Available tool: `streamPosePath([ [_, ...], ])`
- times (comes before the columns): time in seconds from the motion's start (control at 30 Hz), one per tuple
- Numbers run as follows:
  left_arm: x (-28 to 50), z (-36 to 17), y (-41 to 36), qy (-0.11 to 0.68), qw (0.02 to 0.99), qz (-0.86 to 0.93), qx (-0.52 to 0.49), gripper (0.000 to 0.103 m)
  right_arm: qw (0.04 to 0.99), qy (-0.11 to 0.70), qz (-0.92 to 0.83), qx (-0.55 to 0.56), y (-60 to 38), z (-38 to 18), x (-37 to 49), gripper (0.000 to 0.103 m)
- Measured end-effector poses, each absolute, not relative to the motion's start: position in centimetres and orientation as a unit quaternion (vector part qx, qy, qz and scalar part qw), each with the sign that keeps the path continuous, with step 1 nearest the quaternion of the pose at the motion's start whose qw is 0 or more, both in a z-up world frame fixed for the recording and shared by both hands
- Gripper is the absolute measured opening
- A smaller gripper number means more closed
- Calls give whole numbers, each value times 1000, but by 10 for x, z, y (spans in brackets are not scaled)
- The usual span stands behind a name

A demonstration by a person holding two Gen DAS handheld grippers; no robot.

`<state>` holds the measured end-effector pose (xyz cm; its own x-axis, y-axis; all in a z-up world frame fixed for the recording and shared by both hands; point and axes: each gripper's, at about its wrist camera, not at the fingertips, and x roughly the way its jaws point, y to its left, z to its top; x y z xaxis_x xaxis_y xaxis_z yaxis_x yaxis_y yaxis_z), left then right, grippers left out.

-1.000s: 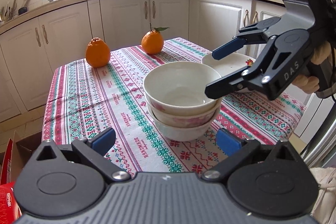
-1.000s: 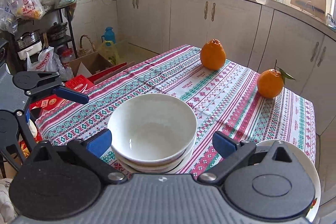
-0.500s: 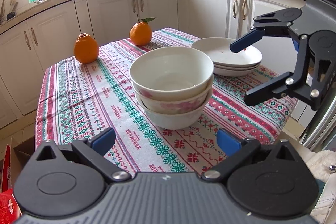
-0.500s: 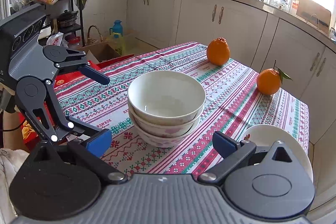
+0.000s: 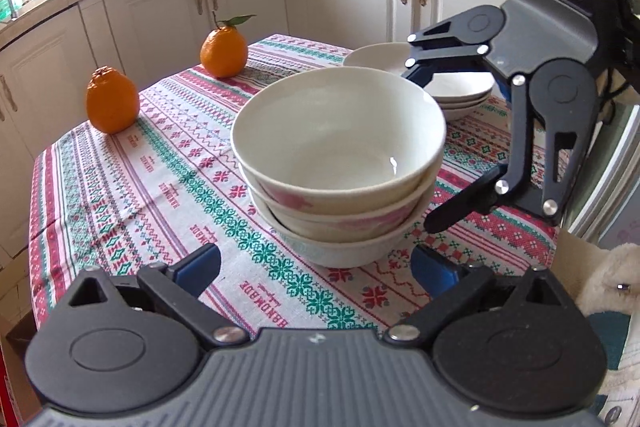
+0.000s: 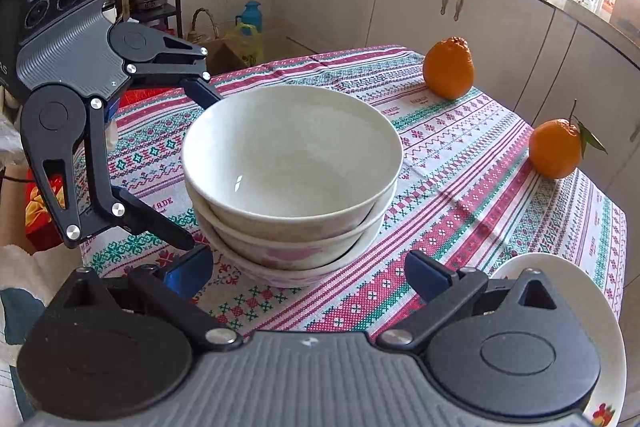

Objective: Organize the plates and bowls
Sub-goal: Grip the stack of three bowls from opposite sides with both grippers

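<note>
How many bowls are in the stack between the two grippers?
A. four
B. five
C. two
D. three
D: the left wrist view shows three nested rims in the bowl stack, which stands on the tablecloth between the open left gripper and the open right gripper.
</note>
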<state>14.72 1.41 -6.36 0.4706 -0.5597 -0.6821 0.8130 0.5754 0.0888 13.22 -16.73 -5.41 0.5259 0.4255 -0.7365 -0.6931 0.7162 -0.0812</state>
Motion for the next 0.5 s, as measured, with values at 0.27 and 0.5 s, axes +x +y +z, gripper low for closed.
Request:
streamPosePath([
  [0.27,165,-68,9,308,797,-465,230,96,828,370,369,-203,-166,-54,149,103],
  [0.5,173,-72,5,306,779,-490,244,91,812,380,396,-200,-168,-54,161,103],
])
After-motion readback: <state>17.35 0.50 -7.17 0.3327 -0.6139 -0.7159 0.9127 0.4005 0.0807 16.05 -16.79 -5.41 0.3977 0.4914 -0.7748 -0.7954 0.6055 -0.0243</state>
